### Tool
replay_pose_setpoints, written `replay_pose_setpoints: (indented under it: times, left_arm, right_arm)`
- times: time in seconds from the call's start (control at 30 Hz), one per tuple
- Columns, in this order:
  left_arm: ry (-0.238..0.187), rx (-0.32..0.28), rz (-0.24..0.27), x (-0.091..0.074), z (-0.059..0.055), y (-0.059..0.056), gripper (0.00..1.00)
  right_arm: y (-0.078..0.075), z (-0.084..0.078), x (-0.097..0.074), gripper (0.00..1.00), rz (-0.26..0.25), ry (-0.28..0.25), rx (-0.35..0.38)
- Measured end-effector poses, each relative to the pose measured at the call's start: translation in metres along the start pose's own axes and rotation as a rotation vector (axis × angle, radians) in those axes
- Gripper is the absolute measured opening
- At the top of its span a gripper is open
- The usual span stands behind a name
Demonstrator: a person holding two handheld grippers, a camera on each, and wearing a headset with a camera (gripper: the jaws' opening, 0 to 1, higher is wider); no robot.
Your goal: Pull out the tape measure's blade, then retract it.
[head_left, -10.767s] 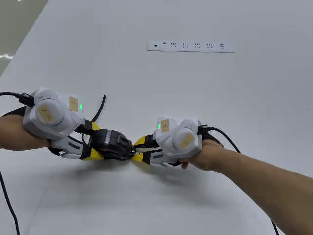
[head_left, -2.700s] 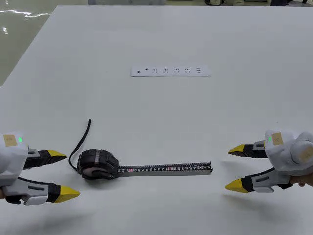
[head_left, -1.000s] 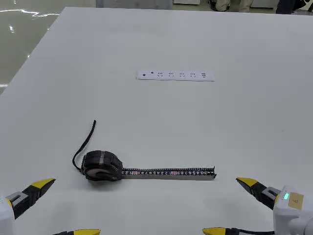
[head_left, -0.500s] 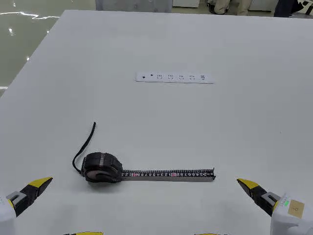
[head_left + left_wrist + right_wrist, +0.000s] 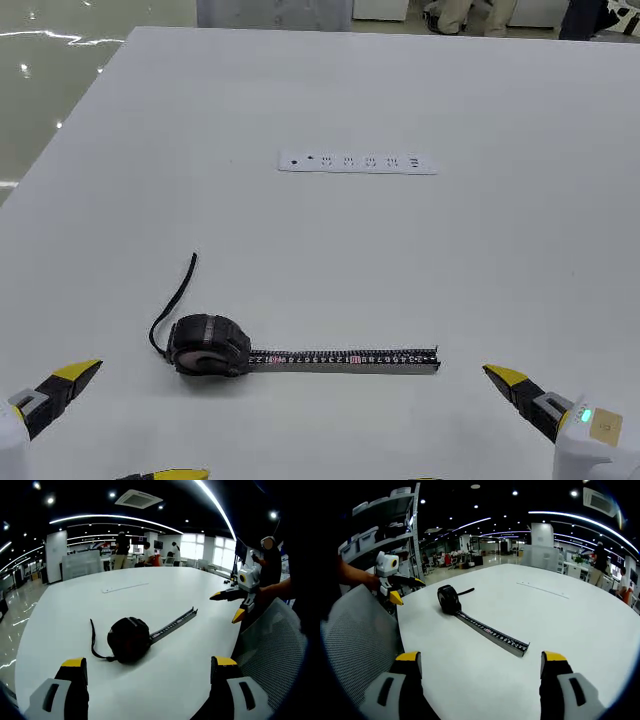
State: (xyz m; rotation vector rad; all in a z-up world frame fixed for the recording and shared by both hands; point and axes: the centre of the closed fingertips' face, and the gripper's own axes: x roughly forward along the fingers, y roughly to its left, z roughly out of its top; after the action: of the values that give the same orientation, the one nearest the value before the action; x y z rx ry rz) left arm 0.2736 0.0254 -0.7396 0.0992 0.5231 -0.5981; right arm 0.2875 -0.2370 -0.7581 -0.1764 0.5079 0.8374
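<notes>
Tape measure [image 5: 207,346], set free on the white table [image 5: 480,250]. The left gripper [image 5: 150,662] and right gripper [image 5: 480,656] are shown spread wide and empty, and have been drawn back toward the near edge over the last seconds. The tape measure is lying just ahead of the left gripper, with its blade [image 5: 345,357] left extended toward the right gripper, its length unchanged. Pull-out is therefore judged complete and retraction outstanding; the blade is probably locked, so a fresh grasp would be required. A black strap [image 5: 172,296] is trailed behind, and a power strip [image 5: 357,162] is lying well beyond. The approach is unobstructed.
</notes>
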Motion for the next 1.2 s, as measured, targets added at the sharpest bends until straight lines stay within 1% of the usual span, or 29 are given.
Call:
replay_pose_setpoints:
  times: [0.17,0.3,0.53,0.7,0.8,0.97,1.07,1.2]
  left_arm:
    - [-0.013,-0.007,0.004,0.000,0.005,0.001,1.00]
    - [-0.018,0.013,-0.003,0.001,0.005,-0.001,1.00]
    - [-0.008,0.006,-0.008,0.003,0.004,-0.002,1.00]
    - [0.001,0.010,-0.007,0.003,0.004,-0.002,1.00]
    - [-0.002,0.011,0.001,0.003,0.006,-0.001,1.00]
    - [0.016,0.007,0.014,0.004,0.008,-0.001,1.00]
    - [0.020,-0.003,0.039,0.005,0.012,0.002,1.00]
    - [0.013,-0.023,0.060,0.008,0.018,0.003,1.00]
  right_arm:
    - [0.000,-0.002,-0.001,1.00,-0.001,0.001,0.006]
    - [0.000,-0.003,-0.002,1.00,-0.003,0.004,0.009]
    - [-0.001,-0.004,-0.003,1.00,-0.003,0.000,0.020]
    - [-0.001,-0.005,-0.004,1.00,0.006,0.006,0.011]
    - [-0.002,-0.006,-0.004,1.00,0.007,0.008,0.003]
    - [-0.003,-0.006,-0.005,1.00,0.019,0.009,-0.010]
    - [-0.003,-0.005,-0.005,0.99,0.024,0.009,-0.012]
    - [-0.004,-0.005,-0.005,0.99,0.034,0.009,-0.009]
